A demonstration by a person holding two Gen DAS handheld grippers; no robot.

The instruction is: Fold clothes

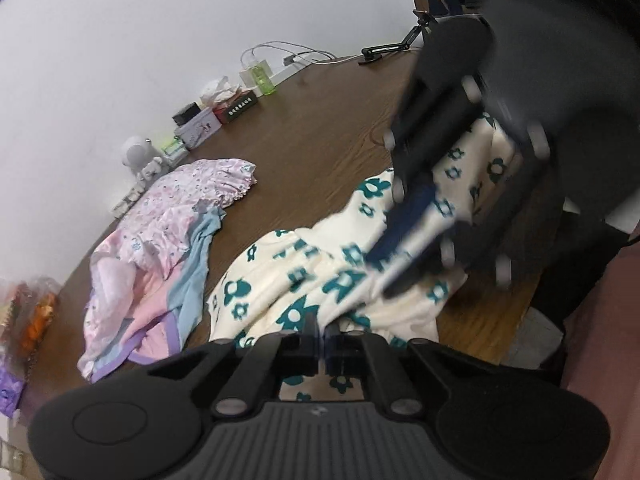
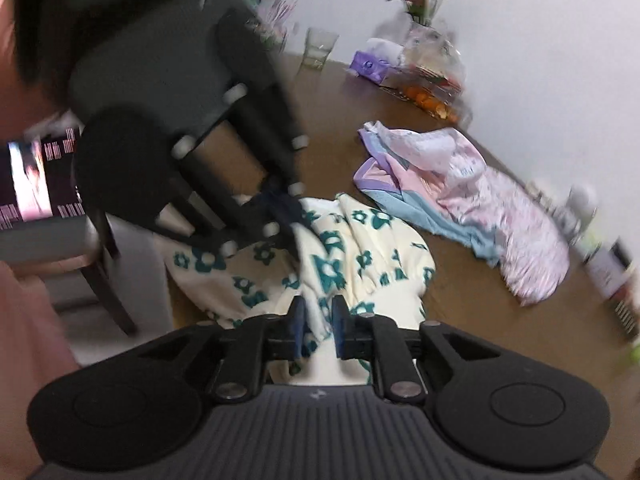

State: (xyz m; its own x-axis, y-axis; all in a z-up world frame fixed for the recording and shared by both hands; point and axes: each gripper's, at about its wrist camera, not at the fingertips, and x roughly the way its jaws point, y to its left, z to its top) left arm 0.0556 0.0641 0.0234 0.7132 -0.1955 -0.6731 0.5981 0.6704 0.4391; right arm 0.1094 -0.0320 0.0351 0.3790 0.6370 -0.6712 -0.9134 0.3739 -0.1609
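A cream garment with teal flowers (image 1: 280, 272) lies rumpled on the brown wooden table (image 1: 312, 140). In the left wrist view my left gripper (image 1: 321, 336) is shut at the garment's near edge, and folds run up to its tips. The right wrist view shows the left gripper (image 2: 286, 210) pinching a raised peak of the same garment (image 2: 372, 260). My right gripper (image 2: 319, 328) has a gathered fold of this cloth filling the narrow gap between its blue pads. From the left wrist view the right gripper (image 1: 404, 256) is blurred, coming down onto the garment from the right.
A pile of pink, blue and lilac clothes (image 1: 160, 240) (image 2: 480, 200) lies beside the floral garment. Boxes (image 1: 200, 124), a green bottle (image 1: 264, 76) and a white figurine (image 1: 140, 156) line the wall. A glass (image 2: 318, 50), flowers and bagged oranges (image 2: 432, 100) stand farther along. A chair (image 2: 100, 240) is off the table's edge.
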